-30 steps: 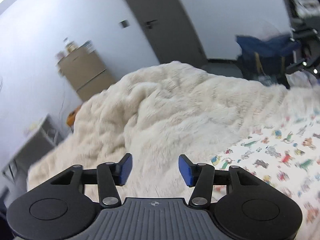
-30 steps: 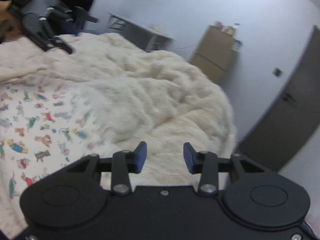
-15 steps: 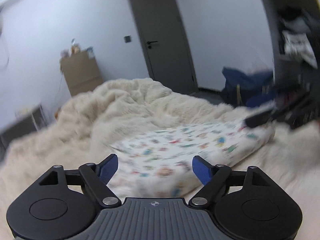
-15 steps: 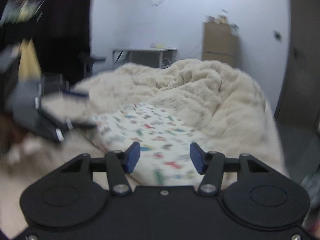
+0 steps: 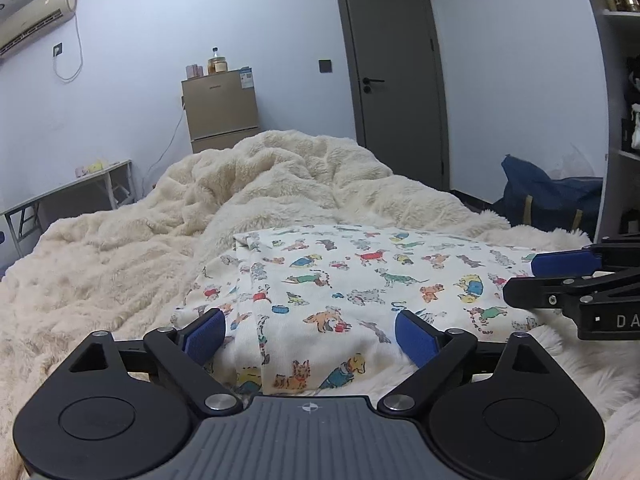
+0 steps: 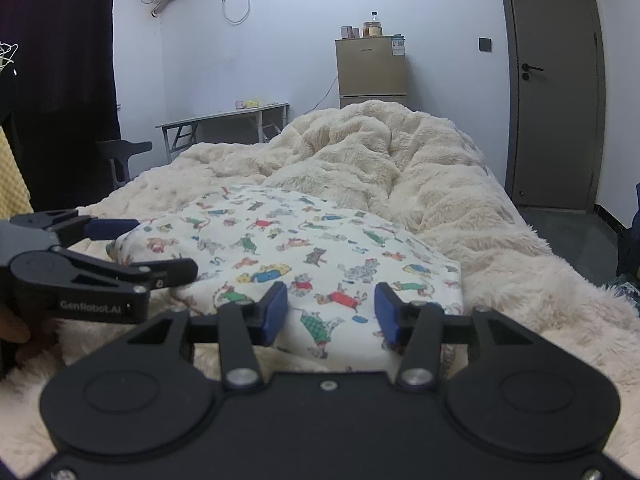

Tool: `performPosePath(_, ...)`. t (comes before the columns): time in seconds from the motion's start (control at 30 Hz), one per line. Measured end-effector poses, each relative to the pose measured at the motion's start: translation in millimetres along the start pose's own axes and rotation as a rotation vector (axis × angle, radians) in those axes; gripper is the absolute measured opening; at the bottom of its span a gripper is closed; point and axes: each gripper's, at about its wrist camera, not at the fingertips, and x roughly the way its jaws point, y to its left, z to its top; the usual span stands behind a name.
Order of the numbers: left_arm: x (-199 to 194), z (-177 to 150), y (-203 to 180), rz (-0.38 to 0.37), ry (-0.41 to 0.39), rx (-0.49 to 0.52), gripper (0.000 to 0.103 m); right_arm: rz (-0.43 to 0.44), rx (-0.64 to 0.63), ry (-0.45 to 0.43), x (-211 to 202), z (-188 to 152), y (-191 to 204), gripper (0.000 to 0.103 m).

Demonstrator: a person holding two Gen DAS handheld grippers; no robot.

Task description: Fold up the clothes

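Left wrist view shows the left gripper [image 5: 310,334] low over the near edge of the cloth [image 5: 360,280], a white piece with little dogs printed on it. Its 2 blue pads [image 5: 204,334] stand wide apart and are opening more, with nothing pinched. The cloth edge sits in the gap between them, so I think the wide gap is there to take a good bite of that edge.

The cloth lies flat on the fluffy blanket [image 5: 120,264] that covers the bed. It already looks folded into a neat block, with a flap along its left side.

Right wrist view shows the right gripper [image 6: 332,312] at the other near corner of the cloth [image 6: 300,248]. Its pads are about half apart and hold nothing, with the cloth edge just under them.

Both grippers point at the same near side, 1 at each end. That way they could lift the edge together and keep the fold straight.
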Motion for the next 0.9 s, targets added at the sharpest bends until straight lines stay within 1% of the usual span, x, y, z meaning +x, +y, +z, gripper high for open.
performPosePath(0.03, -0.3, -0.3, 0.6, 0.002, -0.001, -0.003, 0.095, 0.003, -0.002, -0.001, 0.4, -0.1, 0.2, 0.054)
performPosePath(0.17, -2.0, -1.3, 1.8, 0.006, -0.005, -0.006, 0.097, 0.005, 0.0, -0.001, -3.0, 0.3, 0.9, 0.055)
performPosePath(0.67, -0.6, -0.3, 4.3, -0.006, -0.001, -0.01, 0.1, 0.011, 0.008, 0.002, -2.0, 0.1, -0.7, 0.059)
performPosePath(0.77, -2.8, 4.2, 6.9, -0.038, 0.004, 0.006, 0.1, 0.013, 0.012, 0.002, -2.0, -0.3, -1.4, 0.059)
performPosePath(0.8, -5.9, 8.5, 9.1, -0.071, -0.002, 0.026, 0.1, 0.014, 0.015, 0.001, -2.2, -0.5, -1.9, 0.06)
performPosePath(0.87, -17.3, 18.3, 14.2, -0.147, -0.047, 0.112, 0.1, 0.017, 0.02, 0.002, -2.1, -0.7, -3.2, 0.061)
performPosePath(0.9, -21.0, 19.9, 13.5, -0.155, -0.058, 0.167, 0.1, 0.019, 0.023, 0.002, -2.0, -0.7, -3.9, 0.062)
